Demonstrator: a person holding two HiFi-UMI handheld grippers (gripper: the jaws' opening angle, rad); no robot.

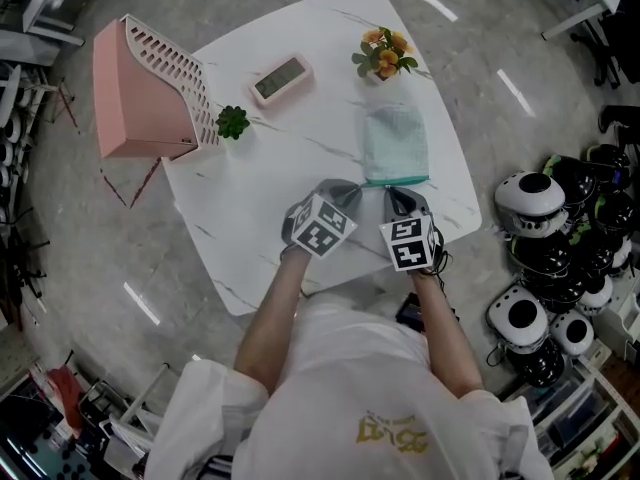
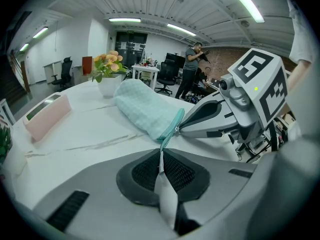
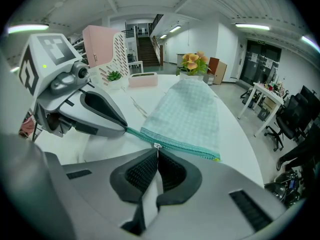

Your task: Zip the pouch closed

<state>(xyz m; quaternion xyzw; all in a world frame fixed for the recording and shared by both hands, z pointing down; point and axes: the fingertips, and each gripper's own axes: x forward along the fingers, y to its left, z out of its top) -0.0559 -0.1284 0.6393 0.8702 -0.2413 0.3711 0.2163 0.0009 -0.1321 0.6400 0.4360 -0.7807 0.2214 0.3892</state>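
The zip [image 3: 186, 147] is laid along the near edge of the pouch [image 1: 395, 140]. Its tail [image 2: 168, 136] is pinched by the left tool [image 2: 161, 160] and its pull [image 3: 157, 145], just beside the tail, by the right tool [image 3: 157, 153].

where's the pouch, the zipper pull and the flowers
pouch [image 1: 395, 143], head view, middle of its teal fabric
zipper pull [image 3: 157, 145], right gripper view, the small metal tab
flowers [image 1: 398, 42], head view, an orange bloom

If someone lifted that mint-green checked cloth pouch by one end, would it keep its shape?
Probably not: the mint-green checked cloth pouch lies in a soft, rounded slump, so it would likely sag. It looks light, being thin fabric. On the smooth white table it may slide.
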